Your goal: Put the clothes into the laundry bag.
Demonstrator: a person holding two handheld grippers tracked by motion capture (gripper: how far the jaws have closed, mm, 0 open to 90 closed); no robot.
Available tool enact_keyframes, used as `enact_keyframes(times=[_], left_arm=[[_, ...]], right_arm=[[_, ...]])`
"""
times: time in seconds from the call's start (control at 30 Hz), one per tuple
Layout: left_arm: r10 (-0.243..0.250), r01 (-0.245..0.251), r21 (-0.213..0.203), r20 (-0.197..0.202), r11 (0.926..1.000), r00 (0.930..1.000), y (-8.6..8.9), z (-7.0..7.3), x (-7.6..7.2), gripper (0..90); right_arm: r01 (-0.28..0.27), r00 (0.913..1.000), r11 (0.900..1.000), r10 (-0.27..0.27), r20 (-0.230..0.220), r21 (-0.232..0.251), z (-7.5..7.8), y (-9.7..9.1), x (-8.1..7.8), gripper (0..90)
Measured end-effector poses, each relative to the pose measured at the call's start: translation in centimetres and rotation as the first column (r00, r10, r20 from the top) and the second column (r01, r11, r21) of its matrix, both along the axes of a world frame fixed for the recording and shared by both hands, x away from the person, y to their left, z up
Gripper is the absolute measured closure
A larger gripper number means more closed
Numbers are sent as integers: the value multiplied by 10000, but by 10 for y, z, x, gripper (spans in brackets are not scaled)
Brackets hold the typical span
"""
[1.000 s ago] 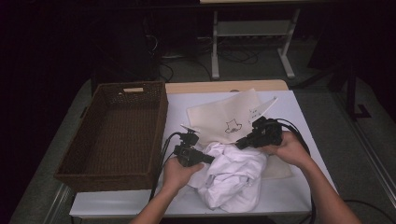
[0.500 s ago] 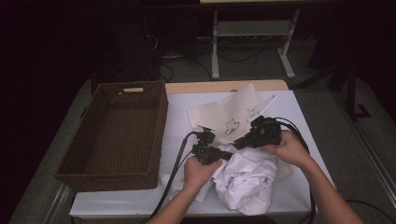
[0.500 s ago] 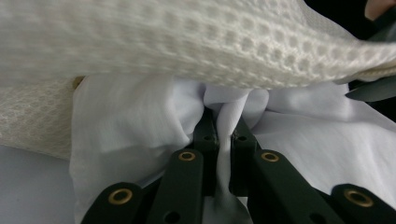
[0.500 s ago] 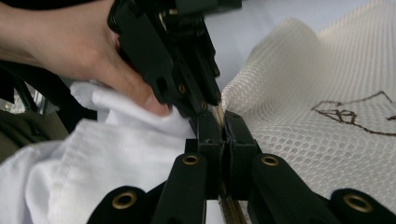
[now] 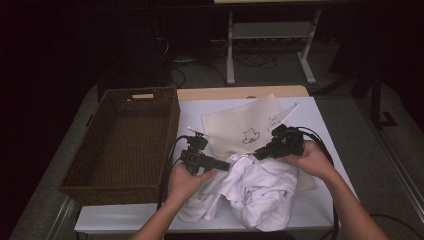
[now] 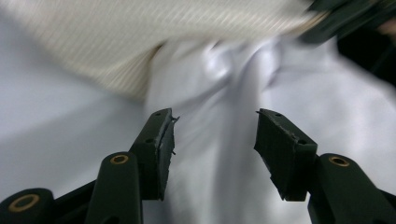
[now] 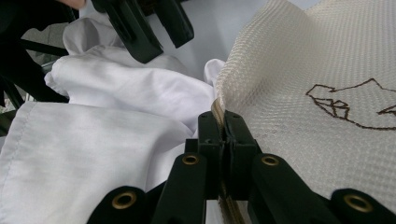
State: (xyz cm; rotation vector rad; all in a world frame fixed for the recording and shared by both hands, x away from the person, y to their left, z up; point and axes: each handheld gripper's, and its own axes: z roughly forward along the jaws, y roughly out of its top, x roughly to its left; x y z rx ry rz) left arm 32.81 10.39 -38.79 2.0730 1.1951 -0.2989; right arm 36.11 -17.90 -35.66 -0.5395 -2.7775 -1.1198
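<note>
Left gripper [image 6: 212, 140]: we are just opening its jaws off the crumpled white cloth [image 5: 260, 187] mid-table, retreating leftward; our right gripper [image 7: 223, 140] is clamping the cream woven bag's [image 5: 240, 125] edge

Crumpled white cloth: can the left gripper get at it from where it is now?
Probably yes. The left gripper has just been opening; its jaws stand apart with nothing pinched, right over the crumpled white cloth. The right gripper pinches the cream woven bag at its edge, off to the side.
</note>
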Motion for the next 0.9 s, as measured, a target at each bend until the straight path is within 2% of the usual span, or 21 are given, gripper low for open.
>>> enact_keyframes(times=[0.07, 0.13, 0.2, 0.3, 0.33, 0.4, 0.53, 0.6, 0.67, 0.77, 0.83, 0.9], left_arm=[[-252, 260, 164, -496, 9995, 9985, -3, -14, 0, 463], [-379, 377, -33, -1054, 9993, 9937, -8, -30, 1, 471], [-408, 376, -256, -1394, 9990, 9894, -14, -41, 3, 558], [-431, 324, -855, -1272, 9958, 9909, -21, -45, 3, 773], [-469, 317, -1152, -1321, 9928, 9901, -25, -44, 1, 807], [-860, 629, -1745, -1279, 9827, 9881, -31, -39, -2, 833], [-1342, 1075, -2279, -1053, 9677, 9853, -44, -29, -8, 839], [-1263, 1039, -2267, -865, 9684, 9882, -50, -27, -8, 840], [-1114, 891, -2296, -864, 9692, 9900, -54, -28, -5, 840], [-522, 297, -2440, -861, 9693, 9949, -57, -34, 3, 839], [-355, 113, -2482, -932, 9686, 9950, -55, -36, 7, 833], [-385, 206, -2254, -755, 9740, 9964, -52, -33, 5, 815]], right_arm=[[-21, 10000, 10000, 21, 7, 0, 0, 1, 0, 864], [-60, 10000, 10000, 60, 9, -18, -1, 3, 0, 865], [-126, 9999, 9999, 126, -46, -24, -2, 5, 0, 864], [-180, 9998, 9998, 180, -66, -54, -3, 7, 0, 865], [-198, 9998, 9998, 197, -48, -58, -3, 7, 0, 864], [-199, 9998, 9998, 199, -57, -75, -3, 7, 0, 864], [-340, 9994, 9994, 340, -72, -32, -3, 11, -2, 865], [-454, 9989, 9989, 454, -67, 72, -1, 14, -4, 865], [-671, 9977, 9974, 674, -112, 249, 1, 17, -7, 866], [-882, 9959, 9938, 894, -150, 672, 7, 19, -10, 866], [-816, 9965, 9951, 825, -130, 558, 8, 18, -10, 866], [-690, 9973, 9965, 701, -204, 481, 6, 13, -6, 866]])
